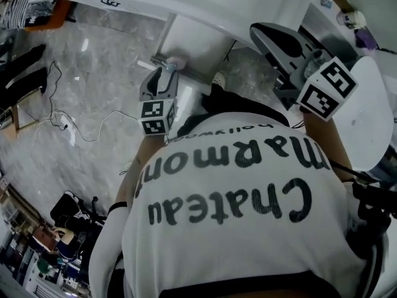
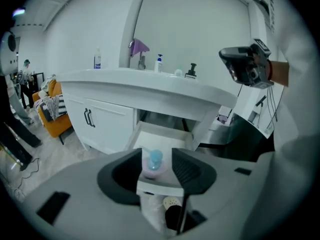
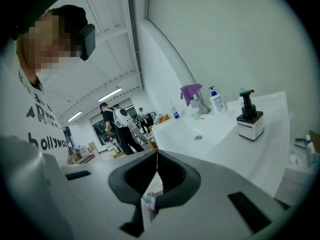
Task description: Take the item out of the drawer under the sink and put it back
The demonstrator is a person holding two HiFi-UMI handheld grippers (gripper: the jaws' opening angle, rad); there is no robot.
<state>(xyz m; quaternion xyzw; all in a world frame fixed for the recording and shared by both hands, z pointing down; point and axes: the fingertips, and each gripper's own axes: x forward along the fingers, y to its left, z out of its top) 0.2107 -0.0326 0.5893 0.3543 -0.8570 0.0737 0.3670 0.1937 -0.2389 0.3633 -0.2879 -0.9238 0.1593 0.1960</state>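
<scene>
Bright, fisheye edges, bg soft

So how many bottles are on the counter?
3: a bottle at the left end, a pump bottle by the tap, a black dispenser right of it. More may be hidden.

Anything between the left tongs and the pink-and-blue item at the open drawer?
Nothing visible. The pink-and-blue item already sits in the gap of the left tongs, whose jaws stand apart. The open drawer lies directly beyond it, also unobstructed.
</scene>
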